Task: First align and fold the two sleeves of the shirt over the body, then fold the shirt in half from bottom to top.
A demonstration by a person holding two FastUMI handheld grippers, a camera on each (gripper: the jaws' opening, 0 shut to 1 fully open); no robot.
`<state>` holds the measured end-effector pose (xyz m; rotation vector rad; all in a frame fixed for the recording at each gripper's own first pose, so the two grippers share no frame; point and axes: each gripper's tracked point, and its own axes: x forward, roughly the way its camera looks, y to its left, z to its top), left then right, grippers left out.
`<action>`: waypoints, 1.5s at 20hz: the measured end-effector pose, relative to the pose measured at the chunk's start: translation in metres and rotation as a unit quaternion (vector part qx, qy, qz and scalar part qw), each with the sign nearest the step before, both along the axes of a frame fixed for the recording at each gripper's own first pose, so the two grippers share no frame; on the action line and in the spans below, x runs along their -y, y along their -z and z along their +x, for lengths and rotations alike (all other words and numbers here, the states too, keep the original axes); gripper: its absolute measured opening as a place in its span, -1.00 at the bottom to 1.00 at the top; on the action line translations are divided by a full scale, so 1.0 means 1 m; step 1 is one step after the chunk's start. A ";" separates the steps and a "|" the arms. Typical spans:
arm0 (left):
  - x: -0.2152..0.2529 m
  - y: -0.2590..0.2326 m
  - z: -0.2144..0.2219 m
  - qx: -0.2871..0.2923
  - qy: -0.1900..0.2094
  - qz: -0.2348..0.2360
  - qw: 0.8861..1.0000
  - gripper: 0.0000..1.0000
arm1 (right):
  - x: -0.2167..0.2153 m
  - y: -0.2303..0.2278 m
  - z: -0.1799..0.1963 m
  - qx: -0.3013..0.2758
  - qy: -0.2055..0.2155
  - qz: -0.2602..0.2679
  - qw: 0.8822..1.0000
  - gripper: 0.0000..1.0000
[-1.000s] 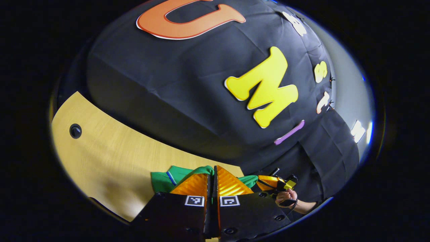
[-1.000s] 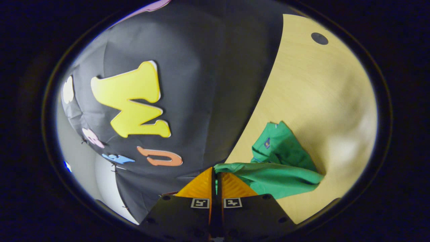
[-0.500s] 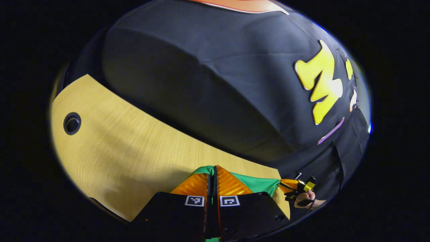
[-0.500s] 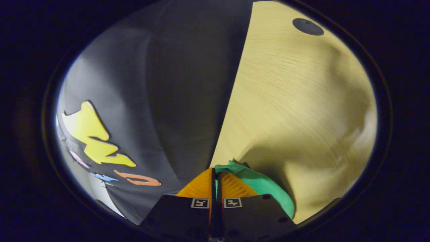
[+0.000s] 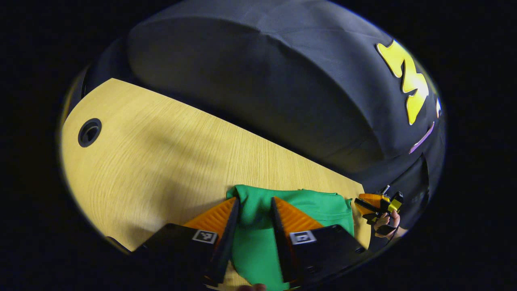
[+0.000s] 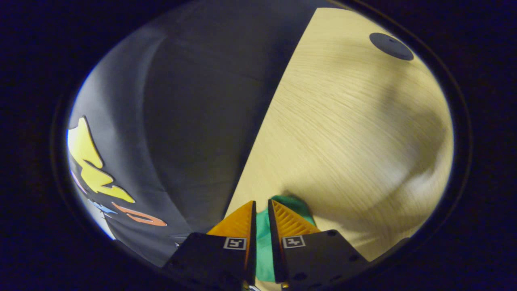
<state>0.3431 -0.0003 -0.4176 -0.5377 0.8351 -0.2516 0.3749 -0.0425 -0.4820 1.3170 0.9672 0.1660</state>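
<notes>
Two grippers, one green shirt, so let's sweep the left gripper view from left to right. At far left a dark grommet hole (image 5: 89,132) sits in the wooden table (image 5: 161,153). Bottom centre, the left gripper (image 5: 253,210) has its fingers spread wide, the shirt (image 5: 315,206) lying on the table between them and running off to the lower right, no pinch on it. Far right, the right gripper (image 5: 373,202) shows in a hand (image 5: 385,221) at the cloth's other edge.

Over in the right gripper view, that gripper sits bottom centre with its fingers parted by a narrow gap, green cloth showing between them; whether they grip it, I cannot tell.

Risk now, as I judge it: if one side drags while the other is loose, the top layer could slide and skew the fold.

That left gripper view gives the shirt's whole near edge and both grippers; the right gripper view offers just a sliver of green, plus a covered hole (image 6: 391,41) at upper right.
</notes>
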 end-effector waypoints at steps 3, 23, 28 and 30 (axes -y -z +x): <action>-0.009 -0.014 -0.005 0.007 0.005 0.051 0.999 0.99 | -0.001 -0.026 0.002 0.025 0.012 -0.011 1.000 0.33; -0.027 -0.356 -0.225 0.316 -0.084 0.183 0.927 1.00 | -0.044 -0.306 -0.284 0.288 -0.018 -0.442 0.849 0.93; -0.009 -0.357 -0.300 0.349 -0.108 0.216 0.906 0.96 | -0.058 -0.299 -0.369 0.323 -0.032 -0.506 0.799 0.92; 0.000 -0.350 -0.324 0.348 -0.104 0.213 0.907 0.95 | -0.056 -0.297 -0.391 0.326 -0.032 -0.520 0.788 0.94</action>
